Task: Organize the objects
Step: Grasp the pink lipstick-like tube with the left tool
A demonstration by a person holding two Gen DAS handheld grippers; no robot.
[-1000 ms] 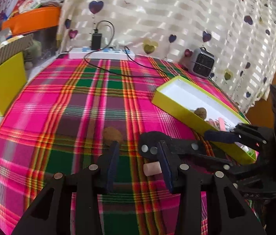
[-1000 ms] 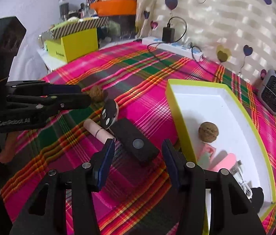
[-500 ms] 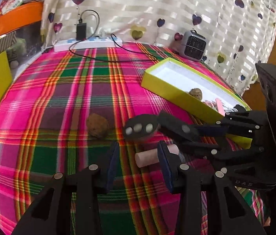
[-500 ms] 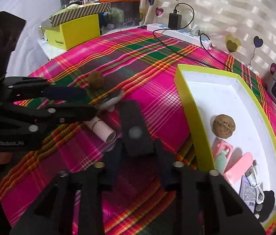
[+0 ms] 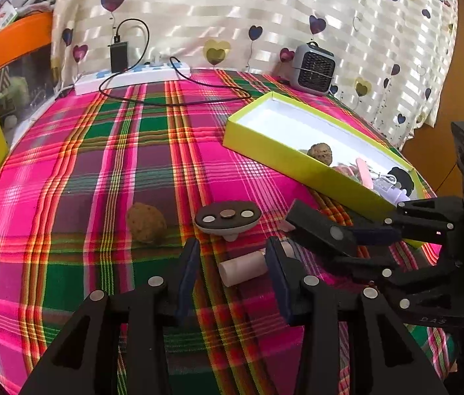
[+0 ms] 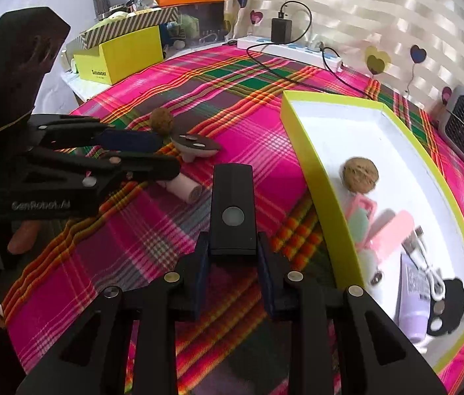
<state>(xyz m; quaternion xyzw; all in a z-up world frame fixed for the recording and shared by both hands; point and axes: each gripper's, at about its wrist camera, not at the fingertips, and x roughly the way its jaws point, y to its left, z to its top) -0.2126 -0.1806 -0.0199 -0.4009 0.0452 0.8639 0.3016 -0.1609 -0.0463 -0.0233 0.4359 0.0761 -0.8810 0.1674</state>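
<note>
Tongs first, from the left wrist view: the left tongs [image 5: 232, 273] hang open over the plaid worktop [image 5: 100, 171], their jaws opening a bit more, with a pale pink cylinder [image 5: 242, 268] lying loose between them, not pinched. Just beyond it sit a black oval piece with metal discs [image 5: 228, 219] and, to its left, a rough brown nut [image 5: 146, 222]. The right tongs [image 5: 360, 233] come in from the right, clamped on a black rectangular block [image 5: 317, 228]. The yellow-green box [image 5: 297, 164] is further right; its near wall hides most of the contents.

Right wrist view: the right tongs [image 6: 232, 270] squeeze the near end of the black rectangular block [image 6: 232, 204], which sticks out forward above the cloth. It looks stiff and light, smooth-sided, so I'd guess it could pivot or slip held only at the end; a grip nearer the middle would be safer. The box [image 6: 311, 164] is just to the right, already holding a walnut [image 6: 360, 174], pink bits, a cable and a lilac tube. What that round spot on the block is, no clue. Left tongs [image 6: 166, 158] are seen side-on here, so their gap is hard to read.
</note>
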